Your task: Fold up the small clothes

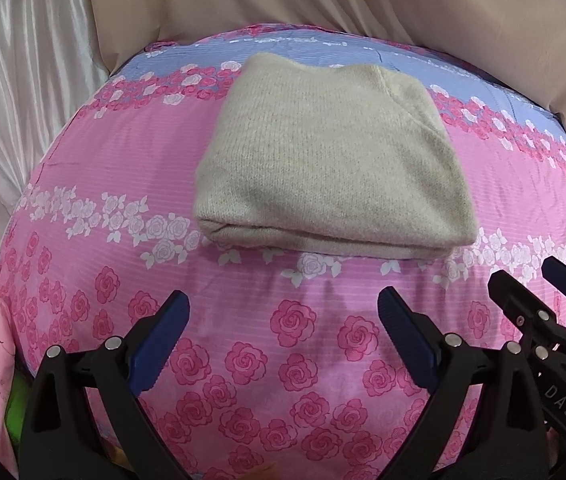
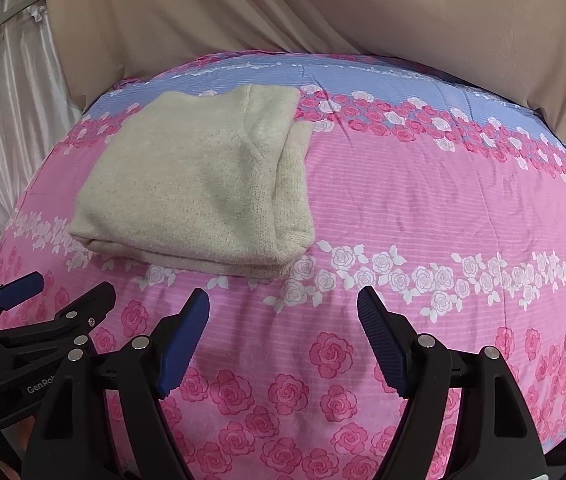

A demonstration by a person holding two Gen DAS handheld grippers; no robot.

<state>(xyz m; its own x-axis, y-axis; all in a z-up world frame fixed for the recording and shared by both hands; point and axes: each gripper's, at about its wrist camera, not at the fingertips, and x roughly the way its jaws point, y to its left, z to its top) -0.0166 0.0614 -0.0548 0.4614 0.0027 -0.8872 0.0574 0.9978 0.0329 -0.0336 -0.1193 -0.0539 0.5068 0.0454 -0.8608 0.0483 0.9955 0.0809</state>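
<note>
A bed under a pink rose-print cover carries a cream knit garment, folded into a thick rectangle lying flat, its folded edge toward the cameras and its long axis running away toward the far blue band. The left gripper and right gripper hover side by side just short of it, jaws apart, holding nothing.

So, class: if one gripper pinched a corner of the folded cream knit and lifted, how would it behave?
The folded cream knit would probably flop and unfold, since its layers lie loose. Its fuzzy surface suggests little slipping. It looks light for its bulk.
</note>
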